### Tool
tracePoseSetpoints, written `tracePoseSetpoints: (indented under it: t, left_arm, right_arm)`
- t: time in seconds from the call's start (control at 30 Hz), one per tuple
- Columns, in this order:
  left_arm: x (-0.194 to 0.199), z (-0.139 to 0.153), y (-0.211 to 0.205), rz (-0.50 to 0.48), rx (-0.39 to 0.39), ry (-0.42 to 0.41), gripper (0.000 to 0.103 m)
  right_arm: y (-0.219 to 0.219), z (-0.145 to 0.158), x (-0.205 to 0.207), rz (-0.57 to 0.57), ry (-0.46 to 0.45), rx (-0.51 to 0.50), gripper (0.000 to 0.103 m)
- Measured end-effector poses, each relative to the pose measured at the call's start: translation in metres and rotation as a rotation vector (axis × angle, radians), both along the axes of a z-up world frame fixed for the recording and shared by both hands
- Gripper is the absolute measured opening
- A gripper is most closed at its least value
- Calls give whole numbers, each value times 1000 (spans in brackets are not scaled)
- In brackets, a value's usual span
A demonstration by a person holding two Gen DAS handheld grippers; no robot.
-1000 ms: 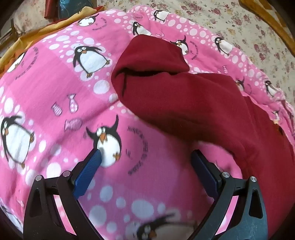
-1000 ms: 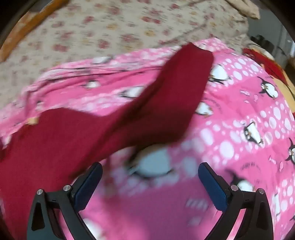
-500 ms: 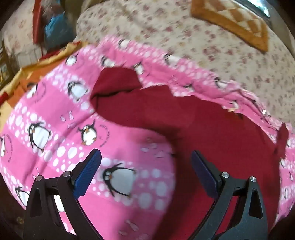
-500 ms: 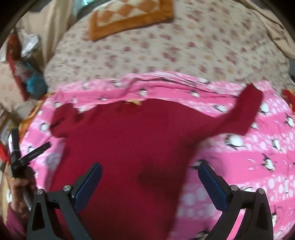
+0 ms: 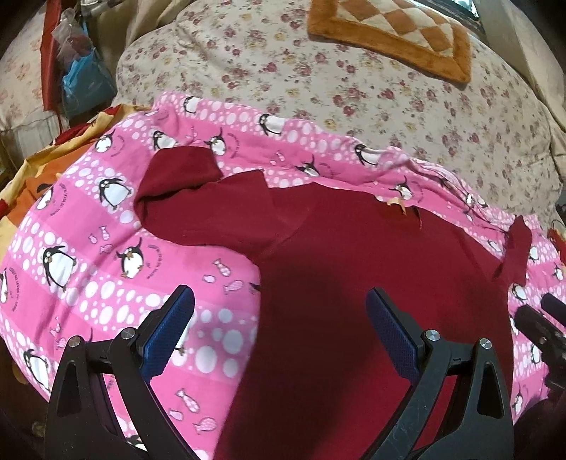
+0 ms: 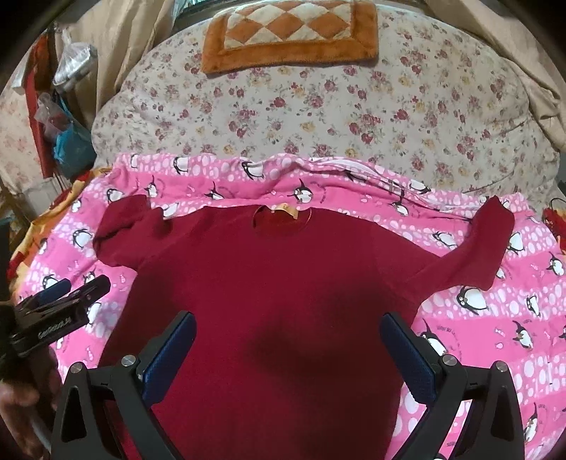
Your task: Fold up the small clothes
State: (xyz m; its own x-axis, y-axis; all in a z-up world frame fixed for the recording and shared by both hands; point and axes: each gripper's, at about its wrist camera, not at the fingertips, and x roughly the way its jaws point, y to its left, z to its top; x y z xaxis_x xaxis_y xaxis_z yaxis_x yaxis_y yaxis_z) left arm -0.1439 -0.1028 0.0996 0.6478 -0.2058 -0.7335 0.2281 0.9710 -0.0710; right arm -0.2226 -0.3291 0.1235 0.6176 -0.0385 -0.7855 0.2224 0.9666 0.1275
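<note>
Lying flat and face-up on the pink penguin blanket, the dark red sweater has its neckline toward twelve o'clock in the right wrist view, its body running down to six o'clock between that camera's fingers. One sleeve stretches out toward two o'clock, fairly straight; the other sleeve, at ten o'clock, is bunched and doubled back on itself near the cuff. The step in hand looks like the first fold, with nothing yet folded over the body. To do it well, the crumpled sleeve probably wants straightening first, pinched near the cuff and drawn outward, so that no lump ends up trapped inside. Each sleeve would then go across the chest, gripped through a single layer if possible so the blanket underneath does not come up with it; both fabrics look soft and likely to cling. The left gripper hangs released, jaws wide apart, over the sweater's edge and the blanket, holding nothing. The right gripper is likewise released and empty above the lower body of the sweater. Beyond the blanket, toward twelve o'clock, lies the floral bed cover, with an orange checkered mat at its far end.
</note>
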Motion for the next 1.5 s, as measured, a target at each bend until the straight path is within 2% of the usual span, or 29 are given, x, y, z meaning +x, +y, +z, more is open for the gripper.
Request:
tracePoseSetpoints:
  t: [0.33, 0.63, 0.77, 0.93, 1.07, 1.2, 1.5]
  left_arm:
    - [1, -8, -17, -22, 11, -2, 98]
    - [17, -10, -23, -44, 16, -9, 98]
    - [30, -17, -26, -33, 23, 5, 98]
    - [47, -27, -27, -25, 26, 24, 98]
    - [59, -29, -30, -21, 51, 5, 98]
    - [64, -34, -29, -16, 46, -7, 98]
    - [77, -52, -18, 12, 26, 37, 98]
  right_arm:
    - [1, -14, 14, -16, 12, -4, 103]
    - [6, -27, 34, 8, 20, -3, 103]
    - [7, -34, 45, 19, 29, -17, 103]
    - [1, -41, 55, -21, 16, -21, 103]
    - [1, -52, 63, -19, 37, -28, 103]
    - [1, -61, 70, -23, 44, -15, 103]
    - [14, -75, 84, -29, 53, 12, 103]
